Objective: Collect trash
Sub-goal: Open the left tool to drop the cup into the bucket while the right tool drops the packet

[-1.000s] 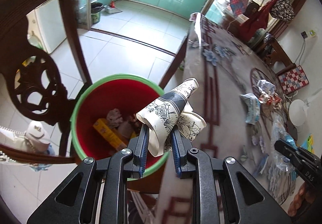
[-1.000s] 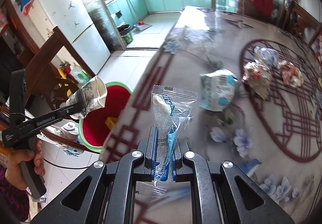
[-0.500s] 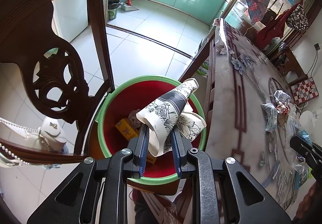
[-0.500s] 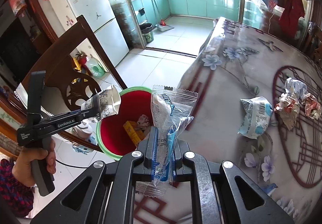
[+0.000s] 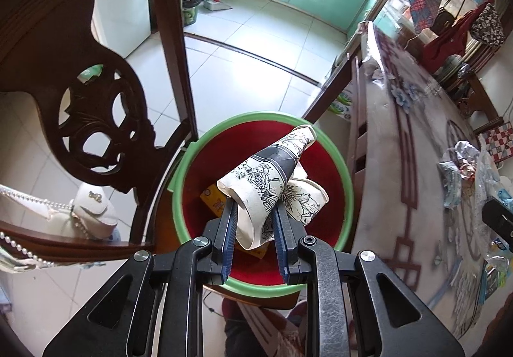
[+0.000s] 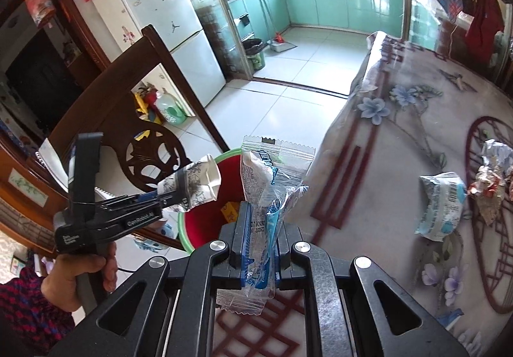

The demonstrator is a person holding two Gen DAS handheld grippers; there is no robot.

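Red inside, the green-rimmed bin (image 5: 340, 161) holds a yellow box (image 5: 214, 199); left gripper (image 5: 255, 212) clamps a crushed flower-printed paper cup (image 5: 266, 177), right gripper (image 6: 260, 236) pinches a clear wrapper (image 6: 267, 190) at 12 o'clock.

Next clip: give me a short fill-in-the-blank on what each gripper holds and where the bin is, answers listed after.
1. The left gripper is shut on a crushed floral-print paper ____.
2. That crushed piece hangs above the green-rimmed bucket, whose inside is ____.
3. The right gripper is shut on a clear plastic ____.
4. The blue-and-white snack packet lies on the flower-patterned ____.

Missing words: cup; red; wrapper; table
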